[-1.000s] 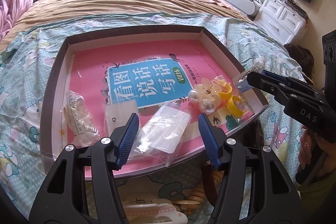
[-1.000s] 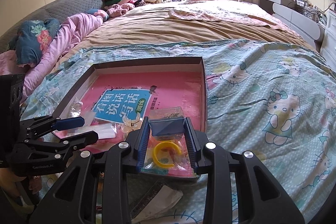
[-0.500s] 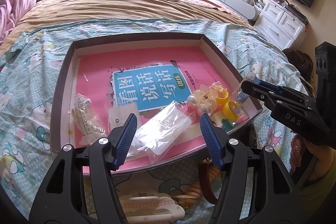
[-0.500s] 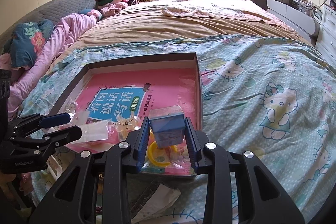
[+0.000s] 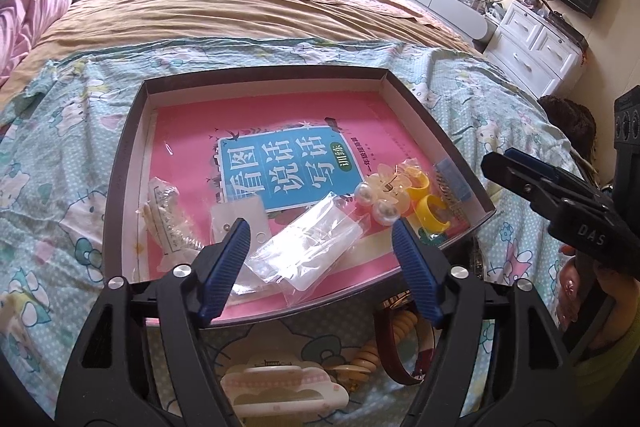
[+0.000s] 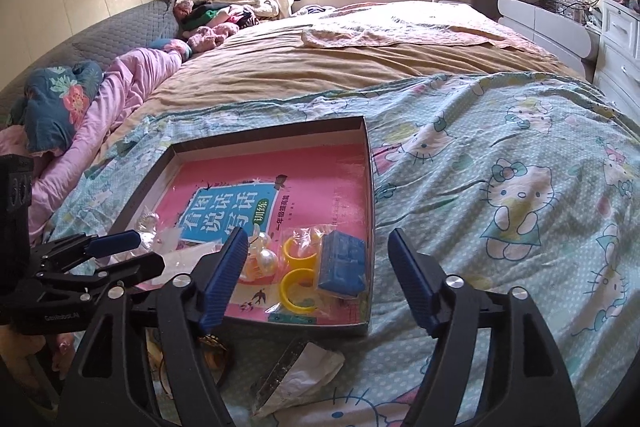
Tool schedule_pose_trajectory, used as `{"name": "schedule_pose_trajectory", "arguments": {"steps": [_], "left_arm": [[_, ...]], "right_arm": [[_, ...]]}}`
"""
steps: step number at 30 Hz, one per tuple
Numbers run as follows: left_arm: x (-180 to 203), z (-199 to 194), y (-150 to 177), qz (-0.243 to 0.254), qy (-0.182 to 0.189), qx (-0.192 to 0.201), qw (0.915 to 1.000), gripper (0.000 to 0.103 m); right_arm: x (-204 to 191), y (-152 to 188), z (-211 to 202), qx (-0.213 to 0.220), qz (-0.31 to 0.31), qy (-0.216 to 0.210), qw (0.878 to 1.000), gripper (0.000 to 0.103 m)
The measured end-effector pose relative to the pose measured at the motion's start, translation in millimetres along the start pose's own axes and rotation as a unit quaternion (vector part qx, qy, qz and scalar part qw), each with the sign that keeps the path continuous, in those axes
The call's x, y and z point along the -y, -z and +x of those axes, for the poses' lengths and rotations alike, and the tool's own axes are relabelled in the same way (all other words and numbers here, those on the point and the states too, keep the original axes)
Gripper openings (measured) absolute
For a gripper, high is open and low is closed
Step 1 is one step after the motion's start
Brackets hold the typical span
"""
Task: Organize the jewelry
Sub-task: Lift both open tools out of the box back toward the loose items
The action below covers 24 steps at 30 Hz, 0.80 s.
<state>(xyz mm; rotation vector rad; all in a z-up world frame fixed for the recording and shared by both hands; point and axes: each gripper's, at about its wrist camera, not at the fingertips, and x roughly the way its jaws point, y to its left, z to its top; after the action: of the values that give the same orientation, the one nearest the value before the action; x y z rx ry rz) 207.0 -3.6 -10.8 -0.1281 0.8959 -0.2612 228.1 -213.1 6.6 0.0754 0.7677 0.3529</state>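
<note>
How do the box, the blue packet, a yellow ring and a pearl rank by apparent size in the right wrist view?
1. box
2. blue packet
3. yellow ring
4. pearl
All lie about equally near, so the order looks trustworthy.

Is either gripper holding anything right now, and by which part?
Nothing is held. The right gripper and left gripper are both open and empty above the box.

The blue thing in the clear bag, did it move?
Yes. The small blue block in its clear bag was pinched between the right gripper fingers; now it lies in the dark-walled tray's near right corner, and the jaws stand open.
</note>
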Motion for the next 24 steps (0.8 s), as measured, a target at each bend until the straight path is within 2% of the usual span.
{"name": "schedule_pose_trajectory", "arguments": {"steps": [2, 7, 15, 24], "left_arm": [[0.0, -1.6, -0.1, -0.002, -0.002, -0.001, 1.0, 0.066], [-3.2, -11.8, -2.3, -0.01, -0.002, 0.007, 0.9999, 0.077], [-6.8, -26.7, -5.8, -0.024, -0.011, 0.019, 0.9995, 0.093], [-11.6, -46.4, -7.0, -0.035, -0.015, 0.03, 0.9988, 0.093]], "right_arm": [[-0.5, -0.8, -4.7, 0.003, 0.0, -0.001, 1.0, 0.079], [-0.7, 0.3, -14.9, 0.01, -0.001, -0.003, 1.0, 0.085], [-1.2, 1.5, -28.0, 0.017, -0.002, -0.007, 1.0, 0.089], [-7.2, -2.2, -44.4, 0.031, -0.007, -0.015, 0.999, 0.089]]}}
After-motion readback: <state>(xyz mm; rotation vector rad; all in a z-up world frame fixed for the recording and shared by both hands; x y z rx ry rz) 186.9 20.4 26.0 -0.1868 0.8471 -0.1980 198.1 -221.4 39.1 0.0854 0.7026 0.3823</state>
